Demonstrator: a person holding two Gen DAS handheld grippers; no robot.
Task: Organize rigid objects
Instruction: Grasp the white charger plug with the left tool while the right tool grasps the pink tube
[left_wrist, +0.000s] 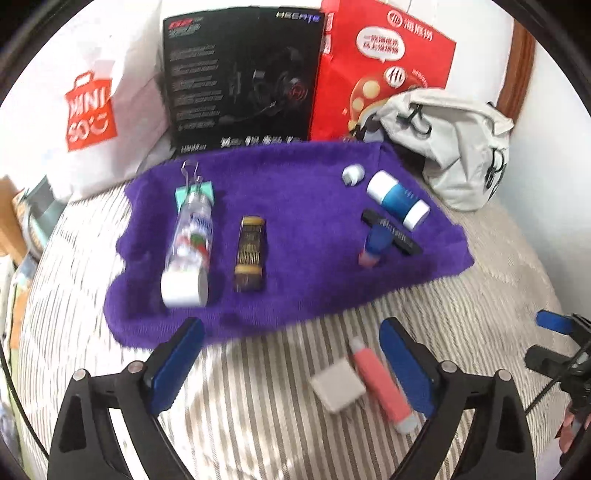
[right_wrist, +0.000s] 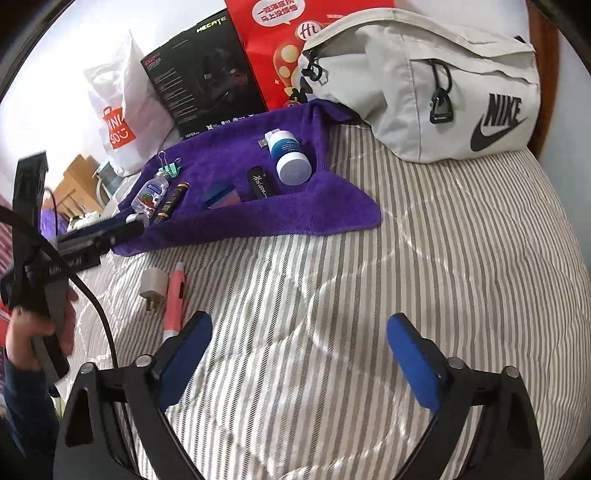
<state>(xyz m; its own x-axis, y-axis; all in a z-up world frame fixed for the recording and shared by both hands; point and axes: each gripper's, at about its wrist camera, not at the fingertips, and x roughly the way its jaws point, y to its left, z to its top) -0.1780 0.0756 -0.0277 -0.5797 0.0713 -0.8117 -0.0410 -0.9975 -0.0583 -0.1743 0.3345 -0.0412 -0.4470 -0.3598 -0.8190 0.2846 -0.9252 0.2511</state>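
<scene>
A purple towel (left_wrist: 295, 206) (right_wrist: 240, 218) lies on the striped bed. On it lie a clear sanitizer bottle (left_wrist: 190, 240) (right_wrist: 149, 194), a gold-black battery (left_wrist: 249, 253) (right_wrist: 171, 201), a blue eraser-like block (left_wrist: 373, 242) (right_wrist: 221, 194), a black USB stick (left_wrist: 391, 230) (right_wrist: 260, 184) and a blue-white bottle (left_wrist: 397, 199) (right_wrist: 290, 157). A pink pen (left_wrist: 382, 384) (right_wrist: 173, 299) and a white charger plug (left_wrist: 338, 386) (right_wrist: 153, 290) lie on the bed, off the towel. My left gripper (left_wrist: 291, 365) is open, its right finger beside the pen. My right gripper (right_wrist: 299, 358) is open and empty over bare bedding.
A white Miniso bag (left_wrist: 92, 110), a black headset box (left_wrist: 243, 74), a red paper bag (left_wrist: 384, 66) and a grey Nike bag (right_wrist: 424, 81) stand along the back. The striped bedspread (right_wrist: 424, 277) stretches to the right. A green binder clip (right_wrist: 171, 168) lies by the sanitizer.
</scene>
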